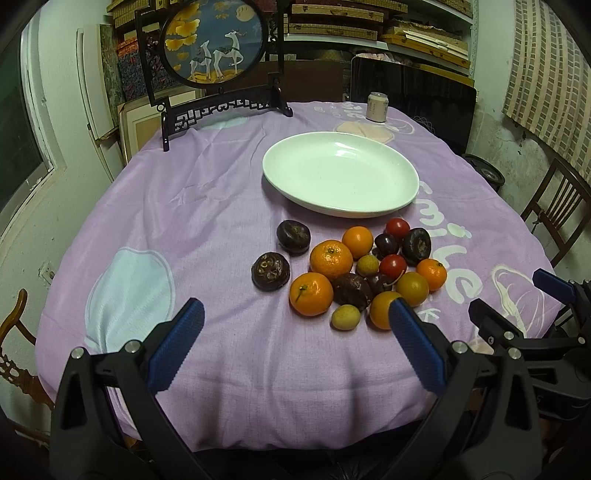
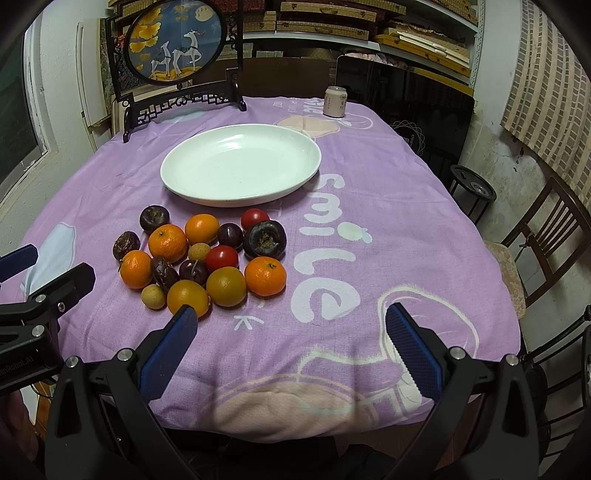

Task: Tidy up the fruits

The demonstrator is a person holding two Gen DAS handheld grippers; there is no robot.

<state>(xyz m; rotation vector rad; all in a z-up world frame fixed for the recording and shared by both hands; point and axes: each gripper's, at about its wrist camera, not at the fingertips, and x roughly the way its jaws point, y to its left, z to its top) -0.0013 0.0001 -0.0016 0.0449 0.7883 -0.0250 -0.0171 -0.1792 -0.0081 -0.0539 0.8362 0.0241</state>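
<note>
Fruits lie heaped on the surface just before the empty plate; nothing is moved yet; your left gripper and right gripper hang spread and empty; next, close on one fruit.

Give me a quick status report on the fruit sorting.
Left tongs and right tongs open, holding nothing. Fruit pile on the cloth, white plate bare. Nothing in the way.

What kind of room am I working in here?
Likely a home dining room that doubles as storage: a table under a purple cloth, wooden chairs beside it, and shelves of stacked boxes behind a framed deer screen.
</note>
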